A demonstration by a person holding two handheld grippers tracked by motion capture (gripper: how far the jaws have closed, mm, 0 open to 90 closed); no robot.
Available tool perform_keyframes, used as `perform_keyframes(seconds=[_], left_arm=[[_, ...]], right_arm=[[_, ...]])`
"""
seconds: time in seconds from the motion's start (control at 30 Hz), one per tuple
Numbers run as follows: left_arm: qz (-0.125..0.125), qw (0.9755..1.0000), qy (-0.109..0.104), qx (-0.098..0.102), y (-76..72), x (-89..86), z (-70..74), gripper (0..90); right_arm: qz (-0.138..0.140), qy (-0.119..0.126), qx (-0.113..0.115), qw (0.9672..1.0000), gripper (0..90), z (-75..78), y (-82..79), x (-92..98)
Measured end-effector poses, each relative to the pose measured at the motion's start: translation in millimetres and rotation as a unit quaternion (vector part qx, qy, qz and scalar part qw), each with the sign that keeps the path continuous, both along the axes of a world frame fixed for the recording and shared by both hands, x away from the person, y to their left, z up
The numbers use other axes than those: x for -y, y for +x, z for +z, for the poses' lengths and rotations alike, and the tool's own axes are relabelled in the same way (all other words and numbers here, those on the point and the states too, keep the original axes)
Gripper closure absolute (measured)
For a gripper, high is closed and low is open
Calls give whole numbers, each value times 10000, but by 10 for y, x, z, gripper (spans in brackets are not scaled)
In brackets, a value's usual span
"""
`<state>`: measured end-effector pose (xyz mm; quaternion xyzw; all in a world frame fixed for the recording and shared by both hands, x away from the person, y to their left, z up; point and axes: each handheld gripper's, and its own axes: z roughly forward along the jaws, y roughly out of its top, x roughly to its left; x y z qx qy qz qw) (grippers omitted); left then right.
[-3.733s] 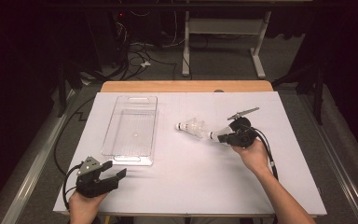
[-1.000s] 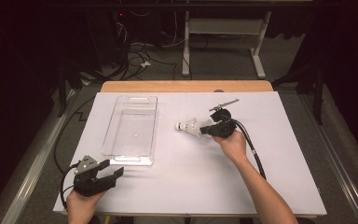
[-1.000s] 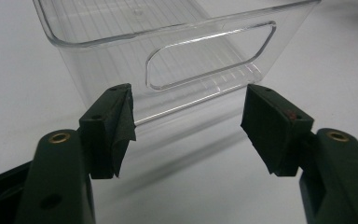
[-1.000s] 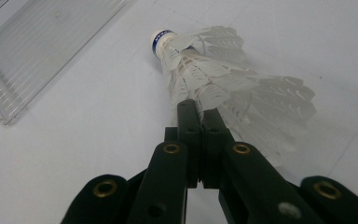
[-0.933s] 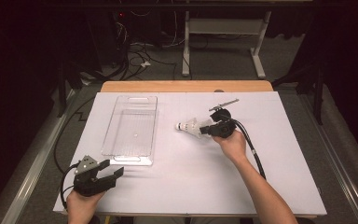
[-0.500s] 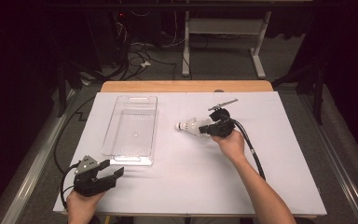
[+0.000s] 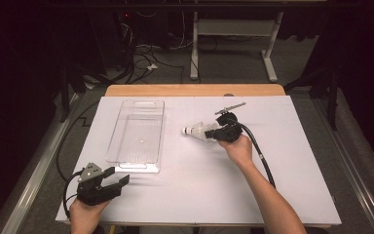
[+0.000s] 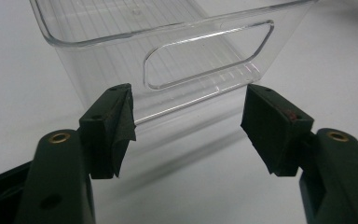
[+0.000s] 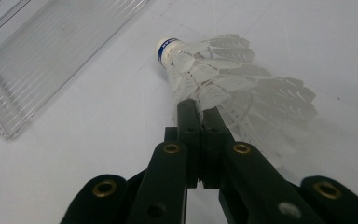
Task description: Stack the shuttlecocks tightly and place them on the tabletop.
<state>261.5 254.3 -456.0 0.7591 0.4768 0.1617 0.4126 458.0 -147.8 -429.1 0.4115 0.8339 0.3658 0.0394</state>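
Observation:
A white feather shuttlecock (image 7: 197, 130) lies on its side on the white table sheet (image 7: 199, 190), cork tip with a blue band pointing left. My right gripper (image 7: 212, 134) is just right of it, jaws pressed together on the edge of the feather skirt. In the right gripper view the shuttlecock (image 9: 223, 79) spreads from the tips of my right gripper (image 9: 199, 106). My left gripper (image 7: 119, 178) rests at the front left of the table, open and holding nothing. In the left gripper view my left gripper (image 8: 186, 130) faces the near end wall of a clear plastic bin (image 8: 98, 70).
The clear plastic bin (image 7: 121, 131) lies lengthwise left of centre, with nothing in it; its corner (image 9: 9, 102) is visible in the right gripper view. A black cable (image 7: 260, 156) trails from the right gripper along the forearm. A wooden table edge (image 7: 195, 90) runs along the back.
Since the earliest frame my right gripper has moved left and away from me, up to the shuttlecock's feathers. Over the last second nothing has moved.

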Motion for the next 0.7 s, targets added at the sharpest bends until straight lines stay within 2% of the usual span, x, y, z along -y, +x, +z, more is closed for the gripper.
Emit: perform_keyframes(seconds=[0.7], left_arm=[[10, 10000, -15, 0, 0, 2, -2, 351]], right_arm=[[-107, 5, -44, 9999, 897, -39, 26, 20]])
